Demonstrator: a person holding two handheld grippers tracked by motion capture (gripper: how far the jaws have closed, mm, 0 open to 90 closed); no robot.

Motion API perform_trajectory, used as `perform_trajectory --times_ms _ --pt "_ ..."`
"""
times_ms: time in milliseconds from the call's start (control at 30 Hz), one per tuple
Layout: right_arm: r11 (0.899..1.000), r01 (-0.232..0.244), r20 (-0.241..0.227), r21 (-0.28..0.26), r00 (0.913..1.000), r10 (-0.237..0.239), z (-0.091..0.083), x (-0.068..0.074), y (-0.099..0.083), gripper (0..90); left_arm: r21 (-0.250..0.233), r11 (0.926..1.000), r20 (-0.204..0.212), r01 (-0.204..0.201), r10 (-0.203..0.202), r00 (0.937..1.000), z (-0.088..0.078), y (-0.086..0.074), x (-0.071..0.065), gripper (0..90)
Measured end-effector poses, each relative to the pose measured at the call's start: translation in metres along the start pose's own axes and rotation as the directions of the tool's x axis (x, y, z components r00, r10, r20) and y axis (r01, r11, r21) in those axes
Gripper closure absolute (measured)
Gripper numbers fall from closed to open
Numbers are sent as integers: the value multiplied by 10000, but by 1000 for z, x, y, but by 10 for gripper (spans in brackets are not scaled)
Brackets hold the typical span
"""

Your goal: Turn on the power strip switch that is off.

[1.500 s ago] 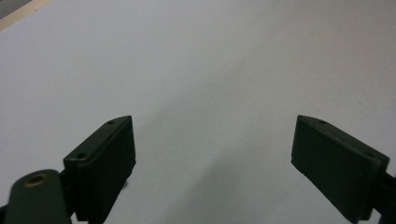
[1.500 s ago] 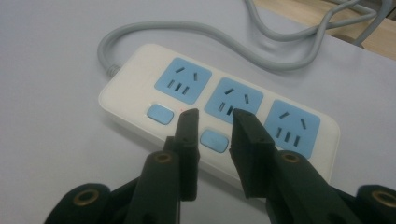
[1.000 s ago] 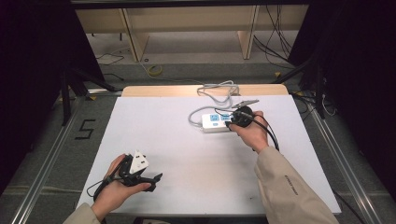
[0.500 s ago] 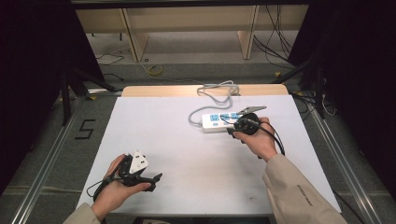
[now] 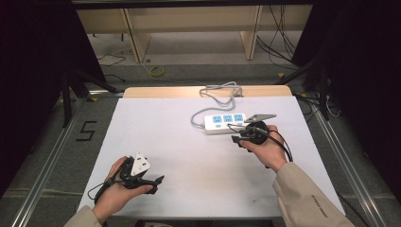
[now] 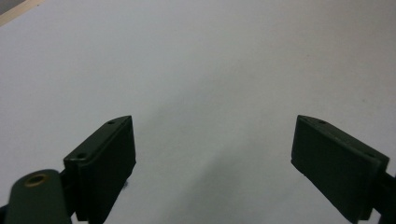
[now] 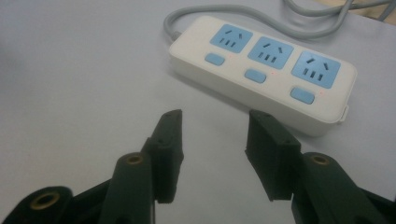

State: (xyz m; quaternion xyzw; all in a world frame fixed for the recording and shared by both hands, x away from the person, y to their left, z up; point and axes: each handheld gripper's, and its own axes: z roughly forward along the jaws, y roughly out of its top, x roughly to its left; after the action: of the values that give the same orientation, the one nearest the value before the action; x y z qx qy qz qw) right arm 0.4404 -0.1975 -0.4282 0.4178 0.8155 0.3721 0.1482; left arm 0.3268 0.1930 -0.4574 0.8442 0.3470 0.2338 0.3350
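Observation:
A white power strip point(image 5: 226, 123) with three blue sockets lies on the table right of centre, also seen close ahead in the right gripper view point(image 7: 261, 70). My right gripper point(image 5: 238, 141) hovers just in front of the strip's right end, apart from it. Its jaws point(image 7: 215, 126) have just been opening and nothing is between them. My left gripper point(image 5: 153, 182) rests low at the near left of the table, pointing right. In its own view the jaws point(image 6: 212, 135) stand wide open over bare white tabletop.
The strip's grey cable point(image 5: 217, 92) loops off over the table's far wooden edge point(image 5: 156, 92). The white table top point(image 5: 189, 156) stretches between the two hands. Metal rails run along both sides, and a wooden shelf frame stands beyond the table.
My right gripper has drawn back from the power strip's right end toward the near side, and its jaws stand wider. The left hand and the strip have not moved.

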Motion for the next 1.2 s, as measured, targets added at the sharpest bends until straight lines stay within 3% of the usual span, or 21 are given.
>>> perform_trajectory --times_ms 300,733,1200 --pt "9991 -199 -340 -362 9992 186 -16 5 -15 484 3 10000 -7 16 -16 10000 0 0 0 133" --pt "9951 -5 -501 -992 9987 -45 -37 15 -36 402 16 10000 -49 -24 24 10000 0 0 0 133" --pt "9937 -123 -602 -1118 9982 56 -55 10 -67 359 20 10000 -52 -41 41 10000 -1 0 0 133"
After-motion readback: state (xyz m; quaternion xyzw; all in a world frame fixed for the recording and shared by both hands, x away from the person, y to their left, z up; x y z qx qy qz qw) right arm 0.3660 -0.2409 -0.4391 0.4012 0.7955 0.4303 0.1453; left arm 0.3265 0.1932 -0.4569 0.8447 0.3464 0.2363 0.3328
